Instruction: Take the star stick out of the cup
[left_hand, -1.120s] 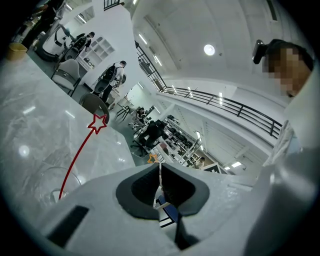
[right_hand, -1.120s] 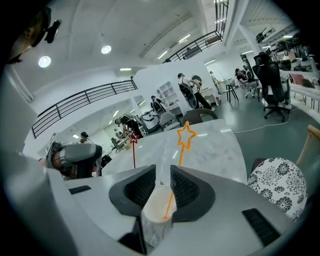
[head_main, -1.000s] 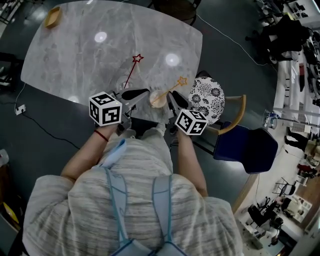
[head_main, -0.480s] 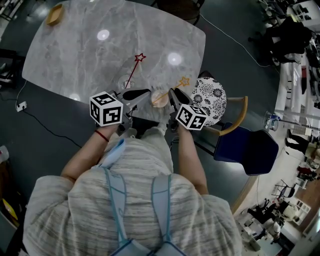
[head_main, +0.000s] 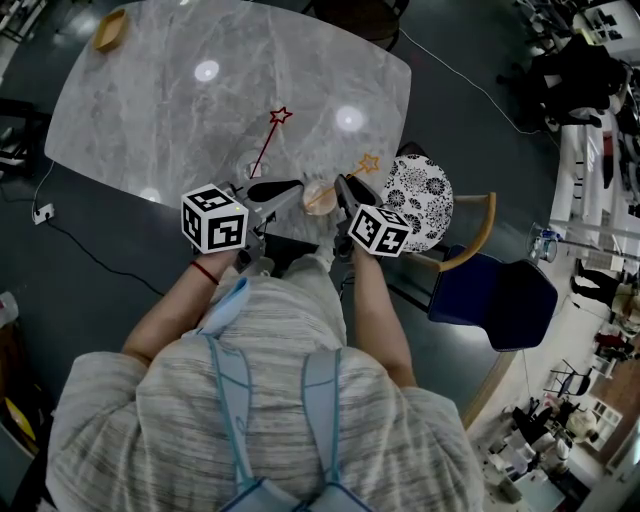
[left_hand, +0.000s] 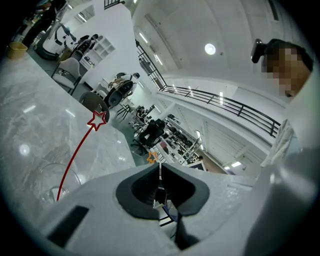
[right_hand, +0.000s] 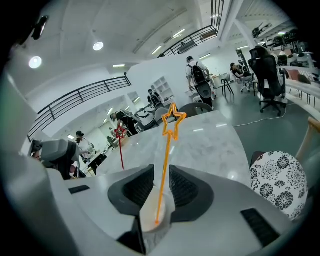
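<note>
Right gripper (right_hand: 162, 167) has just been easing its jaws wider on the cup (right_hand: 151, 216) (pads look touching); orange star stick (right_hand: 168, 150) stands inside, so removal hasn't started.

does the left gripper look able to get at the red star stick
Probably yes: the red star stick stands in the glass cup close by the left gripper, nothing between them, though the gripper is shut.

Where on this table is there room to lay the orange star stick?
The bare marble tabletop between the wooden bowl at the far-left corner and the glass with the red star stick is free. The near edge, around that glass and the cup, is crowded.
</note>
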